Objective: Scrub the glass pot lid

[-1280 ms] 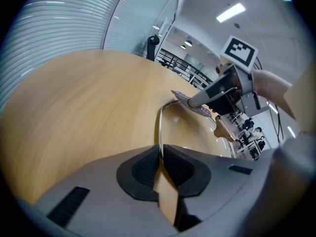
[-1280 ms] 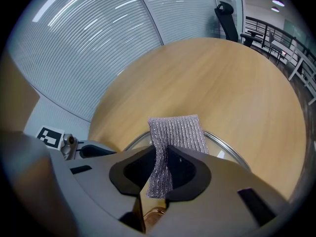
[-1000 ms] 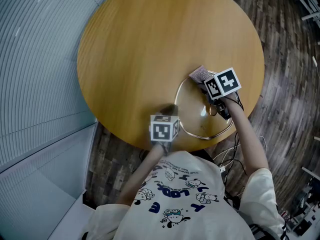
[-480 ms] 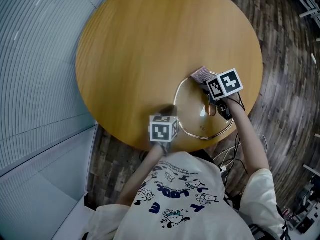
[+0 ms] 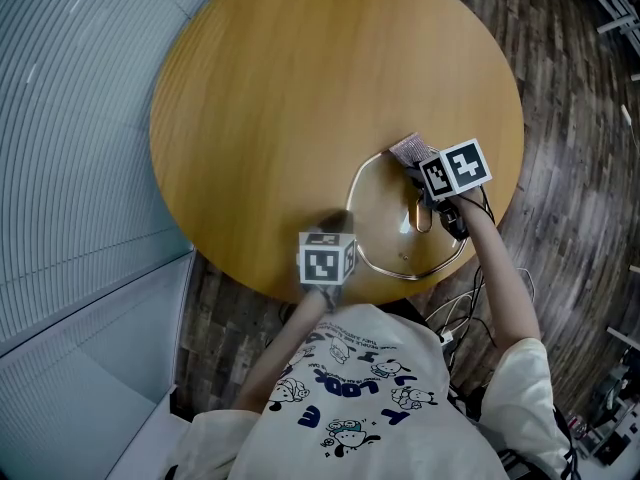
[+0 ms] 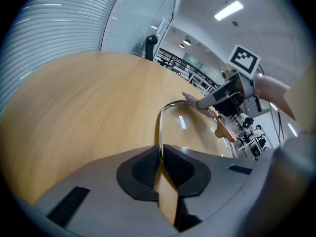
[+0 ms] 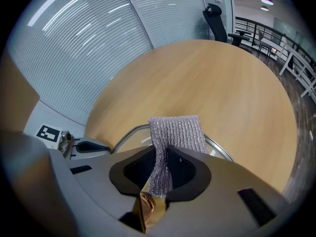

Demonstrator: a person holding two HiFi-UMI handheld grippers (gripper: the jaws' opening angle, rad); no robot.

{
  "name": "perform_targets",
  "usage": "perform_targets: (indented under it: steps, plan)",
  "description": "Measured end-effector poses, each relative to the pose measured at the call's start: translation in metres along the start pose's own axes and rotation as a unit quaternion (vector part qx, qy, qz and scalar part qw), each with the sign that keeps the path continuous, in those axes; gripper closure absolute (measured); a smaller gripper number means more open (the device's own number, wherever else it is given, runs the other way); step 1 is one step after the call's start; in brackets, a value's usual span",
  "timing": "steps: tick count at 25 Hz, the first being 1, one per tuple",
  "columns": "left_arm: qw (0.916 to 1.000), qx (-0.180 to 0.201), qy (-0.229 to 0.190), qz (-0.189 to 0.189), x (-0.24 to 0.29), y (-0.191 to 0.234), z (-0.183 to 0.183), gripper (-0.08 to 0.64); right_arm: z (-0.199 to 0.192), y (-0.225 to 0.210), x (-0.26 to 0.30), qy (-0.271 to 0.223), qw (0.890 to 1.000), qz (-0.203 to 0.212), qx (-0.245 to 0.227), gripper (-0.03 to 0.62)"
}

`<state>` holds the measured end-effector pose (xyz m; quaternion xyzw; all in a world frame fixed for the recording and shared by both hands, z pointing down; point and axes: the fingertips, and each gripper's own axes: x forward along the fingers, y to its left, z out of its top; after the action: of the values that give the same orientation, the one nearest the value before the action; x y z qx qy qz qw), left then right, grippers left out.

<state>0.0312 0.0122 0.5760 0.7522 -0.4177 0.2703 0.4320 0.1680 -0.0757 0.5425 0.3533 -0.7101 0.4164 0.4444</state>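
We've got the clear glass pot lid with its steel rim [image 5: 385, 230] lying at the near edge of the round wooden table [image 5: 300, 88], toward our right. Our left gripper [image 6: 160, 164] is clamped tight on the rim at the side nearest the table's edge. Our right gripper [image 7: 159, 174] is pinched on a silver-grey knitted scrubbing cloth [image 7: 175, 132], whose free end lies over the rim toward the table's middle. We reckon the glass is stiff, slick and breakable, so the metal rim is the place to hold.
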Motion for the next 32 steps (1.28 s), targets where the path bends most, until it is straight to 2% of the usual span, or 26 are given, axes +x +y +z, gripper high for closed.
perform_targets:
  steps: [32]
  plan:
    - [1.0000, 0.006, 0.001, 0.004, 0.000, 0.001, 0.003, 0.529, -0.038, -0.041, -0.027, -0.011, 0.998, -0.050, 0.039, 0.515]
